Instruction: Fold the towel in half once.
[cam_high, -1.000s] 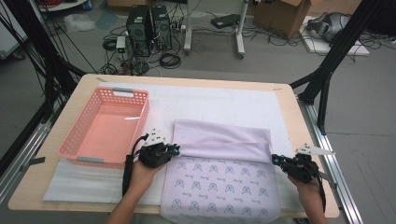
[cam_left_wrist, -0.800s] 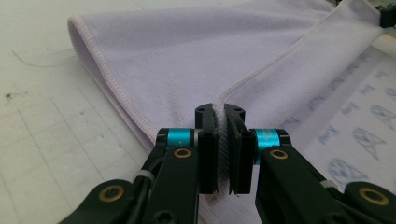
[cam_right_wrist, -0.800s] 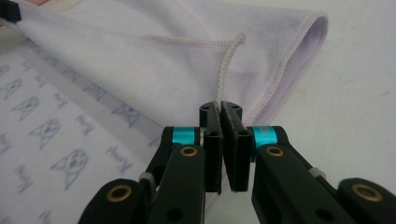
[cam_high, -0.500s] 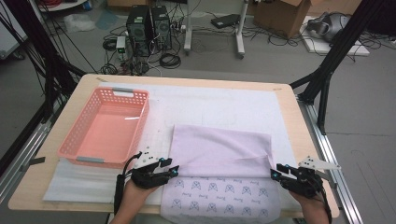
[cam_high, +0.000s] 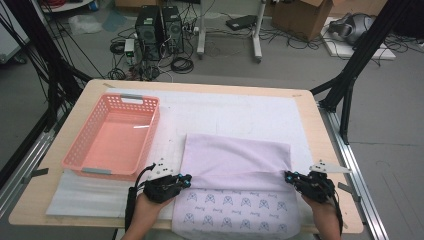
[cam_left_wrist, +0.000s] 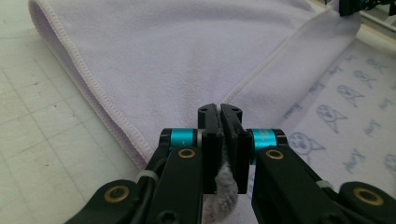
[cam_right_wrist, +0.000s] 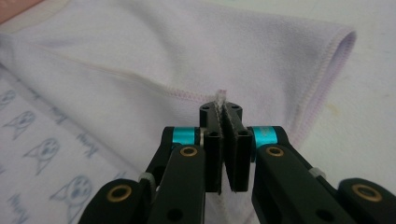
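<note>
1. The lilac towel (cam_high: 235, 162) lies folded just right of the pink basket (cam_high: 112, 137), on the white mat (cam_high: 240, 112);
2. The left gripper (cam_high: 186, 181) is clenched on the towel's near-left corner;
3. The right gripper (cam_high: 289, 176) pinches its near-right corner; both have just closed on the cloth.

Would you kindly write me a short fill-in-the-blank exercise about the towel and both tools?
1. The left tool is shut on the folded edge of the lilac ____.
2. The right tool pinches the towel at its ____ corner in the high view.
3. The pink basket stands to the ____ of the towel in the high view.
4. The towel's unfolded part shows a printed ____ side.

Missing words: towel; right; left; patterned
</note>
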